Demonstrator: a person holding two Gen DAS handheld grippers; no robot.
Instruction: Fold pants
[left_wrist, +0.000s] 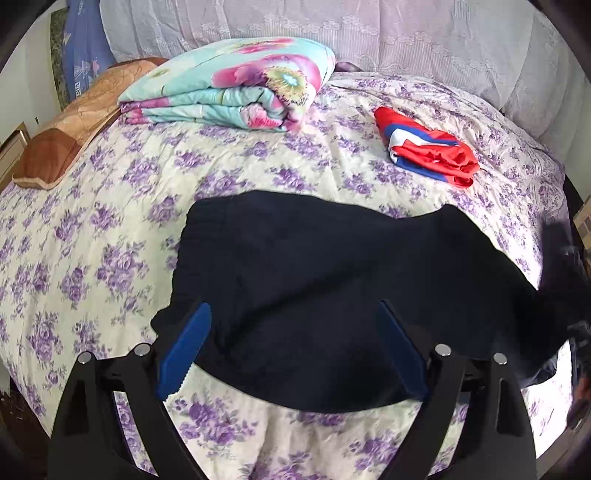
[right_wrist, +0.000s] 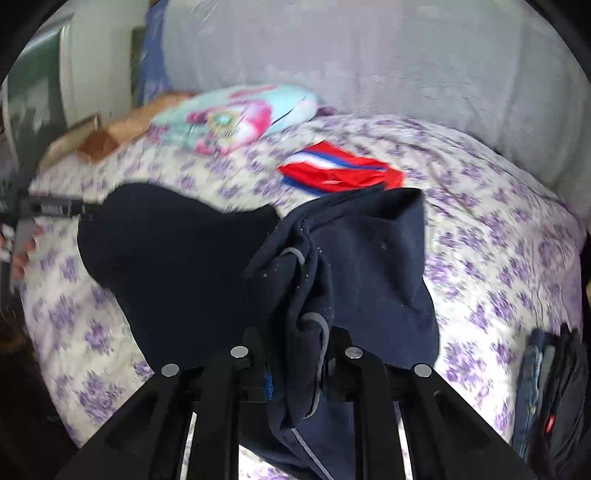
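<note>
Now the right gripper (right_wrist: 295, 369) pinches a bunched end of the pants (left_wrist: 295, 280), probably the waist, lifted off the bed (left_wrist: 110, 229); they run from 9 to 3 under the wide-open, empty left gripper (left_wrist: 291, 347)

Home bedroom. Indicated by a bed (left_wrist: 110, 236) covered with a cream sheet printed with purple flowers. Folded floral quilt (left_wrist: 229, 88) at the far side, with an orange-brown pillow (left_wrist: 74, 122) to its left. Lace-trimmed pale curtain (left_wrist: 369, 33) along the far edge. Folded red, white and blue garment (left_wrist: 424, 147) lying far right on the sheet. Stacked folded clothes (right_wrist: 550, 387) at the near right edge of the bed.
</note>
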